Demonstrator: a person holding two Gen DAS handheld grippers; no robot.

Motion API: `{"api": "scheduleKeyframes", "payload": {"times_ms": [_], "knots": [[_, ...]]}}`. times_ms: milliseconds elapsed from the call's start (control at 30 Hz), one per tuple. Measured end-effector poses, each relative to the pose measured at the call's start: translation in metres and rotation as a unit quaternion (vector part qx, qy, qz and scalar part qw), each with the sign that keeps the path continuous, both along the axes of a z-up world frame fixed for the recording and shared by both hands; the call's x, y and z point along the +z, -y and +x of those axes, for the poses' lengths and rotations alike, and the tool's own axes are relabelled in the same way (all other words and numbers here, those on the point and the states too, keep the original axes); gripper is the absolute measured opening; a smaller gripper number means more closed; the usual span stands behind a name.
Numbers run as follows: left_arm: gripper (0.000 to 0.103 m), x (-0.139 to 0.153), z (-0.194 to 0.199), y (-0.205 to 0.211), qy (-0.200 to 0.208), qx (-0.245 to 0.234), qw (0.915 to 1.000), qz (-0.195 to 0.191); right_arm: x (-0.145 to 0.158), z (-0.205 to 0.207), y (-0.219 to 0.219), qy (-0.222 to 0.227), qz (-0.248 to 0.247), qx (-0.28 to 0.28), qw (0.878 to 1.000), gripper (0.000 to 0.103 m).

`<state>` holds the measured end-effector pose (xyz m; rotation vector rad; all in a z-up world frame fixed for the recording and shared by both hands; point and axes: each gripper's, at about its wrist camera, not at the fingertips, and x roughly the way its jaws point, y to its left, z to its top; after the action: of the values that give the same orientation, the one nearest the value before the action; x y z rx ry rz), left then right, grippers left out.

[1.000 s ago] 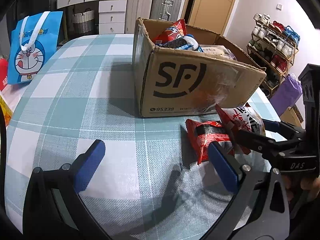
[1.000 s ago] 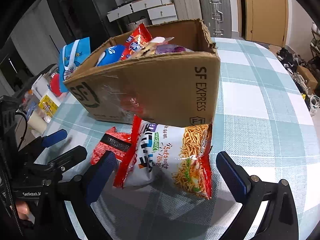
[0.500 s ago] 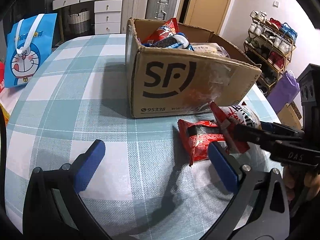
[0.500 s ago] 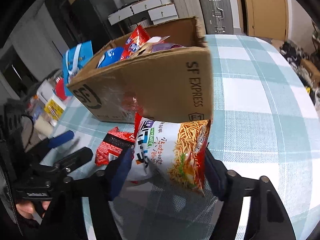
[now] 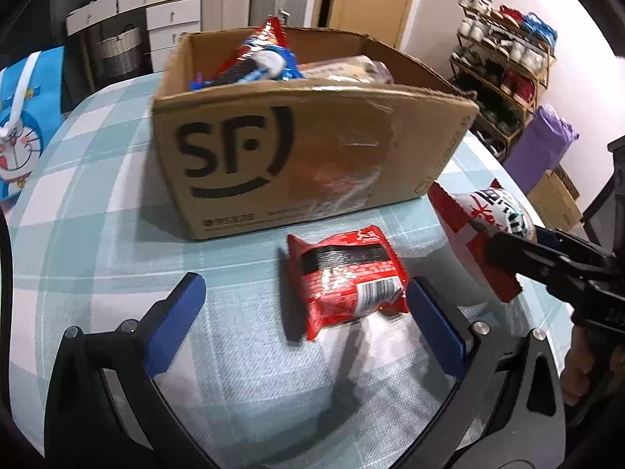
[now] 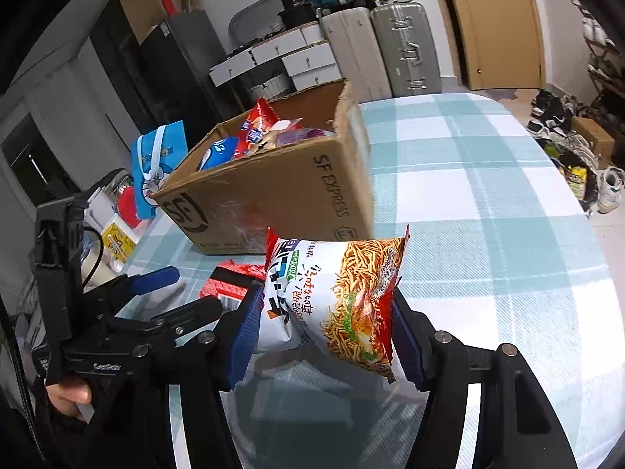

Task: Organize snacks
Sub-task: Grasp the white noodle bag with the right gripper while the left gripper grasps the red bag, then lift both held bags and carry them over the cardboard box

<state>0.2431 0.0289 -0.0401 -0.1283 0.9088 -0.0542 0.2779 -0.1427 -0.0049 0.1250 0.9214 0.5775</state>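
A red snack packet (image 5: 347, 273) lies flat on the checked tablecloth in front of the cardboard SF box (image 5: 312, 144), which holds several snacks. My left gripper (image 5: 302, 293) is open and the packet lies between its blue fingers, close to the right one. My right gripper (image 6: 326, 301) is closing its jaws, and both pads press on a noodle snack bag (image 6: 343, 289) held upright above the cloth. In the left wrist view the same bag (image 5: 488, 219) hangs at the right, clamped in the right gripper (image 5: 519, 242). The red packet (image 6: 230, 277) is partly hidden behind the bag.
A blue cartoon bag (image 5: 19, 125) stands at the table's left edge, with small jars and a yellow box (image 6: 117, 238) near it. Suitcases (image 6: 402, 47) and drawers line the back wall. A shoe rack (image 5: 504, 58) and a purple bag (image 5: 543, 148) stand beyond the table's right edge.
The right gripper's jaws closed from wide open onto the noodle bag and raised it off the cloth. The left gripper moved forward, so the red packet now lies between its fingers.
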Motion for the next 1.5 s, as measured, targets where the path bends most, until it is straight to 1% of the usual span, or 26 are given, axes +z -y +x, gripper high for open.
{"api": "scheduleKeyframes", "payload": {"times_ms": [233,267,300,367,400,467,500,533,600,667,733,900,1000,1167,1500], "knots": [[0.102,-0.009,0.014,0.014,-0.019,-0.021,0.9996,-0.006,0.0,-0.008,0.016,-0.001,0.001,-0.014,1.0,0.063],[0.1,-0.011,0.016,0.017,-0.021,-0.024,0.9995,-0.002,-0.001,-0.009,0.017,-0.001,0.0,-0.016,1.0,0.063],[0.094,-0.013,0.018,0.02,-0.023,-0.024,0.9994,0.004,-0.002,-0.009,0.018,-0.002,0.0,-0.018,1.0,0.063],[0.086,-0.016,0.021,0.026,-0.028,-0.031,0.9991,0.011,-0.003,-0.01,0.022,-0.005,0.003,-0.021,1.0,0.063],[0.081,-0.017,0.022,0.029,-0.03,-0.035,0.9989,0.009,-0.003,-0.01,0.023,-0.006,0.004,-0.023,1.0,0.063],[0.076,-0.017,0.023,0.033,-0.029,-0.039,0.9988,0.005,-0.003,-0.01,0.024,-0.004,0.005,-0.024,1.0,0.063],[0.068,-0.017,0.023,0.035,-0.027,-0.041,0.9988,0.003,-0.003,-0.01,0.024,-0.004,0.005,-0.025,1.0,0.063],[0.065,-0.017,0.024,0.037,-0.025,-0.046,0.9986,0.0,-0.002,-0.01,0.025,-0.003,0.006,-0.025,1.0,0.063],[0.054,-0.018,0.023,0.038,-0.022,-0.046,0.9987,-0.001,-0.002,-0.009,0.024,-0.002,0.007,-0.025,1.0,0.063],[0.047,-0.017,0.022,0.036,-0.019,-0.047,0.9986,-0.016,-0.002,-0.009,0.024,-0.001,0.007,-0.025,1.0,0.063],[0.047,-0.017,0.021,0.034,-0.018,-0.047,0.9984,-0.025,-0.002,-0.01,0.024,-0.002,0.007,-0.026,1.0,0.063],[0.046,-0.017,0.011,0.031,-0.013,-0.044,0.9986,-0.028,-0.001,-0.01,0.024,-0.002,0.008,-0.029,1.0,0.063],[0.046,-0.011,0.002,0.028,-0.002,-0.044,0.9986,-0.029,0.002,-0.01,0.023,0.003,0.009,-0.027,1.0,0.063],[0.046,0.007,-0.015,0.019,0.022,-0.041,0.9985,-0.028,0.009,-0.015,0.02,0.013,0.012,-0.023,1.0,0.063],[0.046,0.055,-0.053,-0.01,0.066,-0.008,0.997,-0.039,0.033,-0.026,0.011,0.041,0.013,-0.012,0.999,0.063]]}}
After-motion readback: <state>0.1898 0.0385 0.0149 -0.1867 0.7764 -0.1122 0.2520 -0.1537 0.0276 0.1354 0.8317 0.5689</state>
